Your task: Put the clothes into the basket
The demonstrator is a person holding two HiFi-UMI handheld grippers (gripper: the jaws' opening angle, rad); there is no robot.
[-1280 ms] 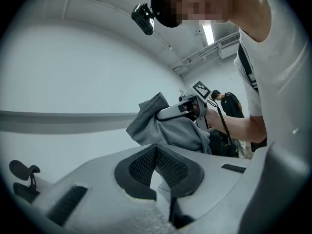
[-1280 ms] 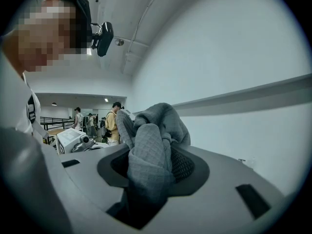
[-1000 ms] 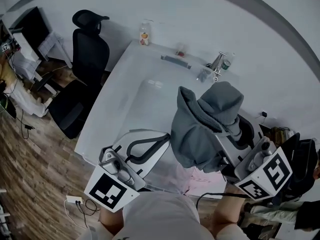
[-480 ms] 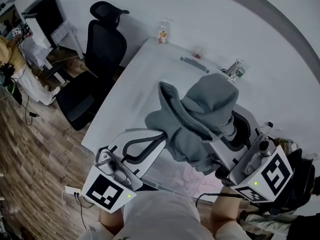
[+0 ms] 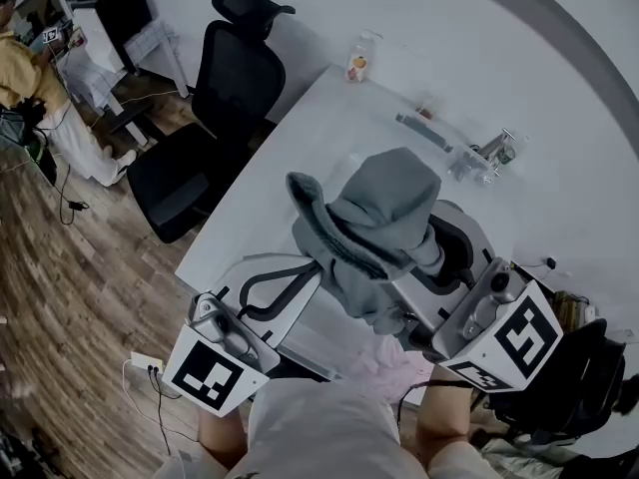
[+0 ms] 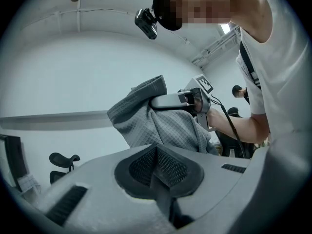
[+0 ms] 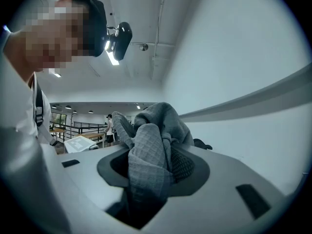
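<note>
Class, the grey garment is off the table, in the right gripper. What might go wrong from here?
The right gripper pinches only one bunched fold of the grey garment; the rest hangs loose, so it may slip out.
Its loose part hangs close to the shut left gripper and may snag on it.
No basket is in view, so the drop may miss.

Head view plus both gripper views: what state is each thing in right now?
grey garment, bunched, held up above the table by the right gripper.
right gripper, shut on the grey garment.
left gripper, jaws together, empty.
office chair, unoccupied, beside the table.
bottle, upright near the table's far edge.
</note>
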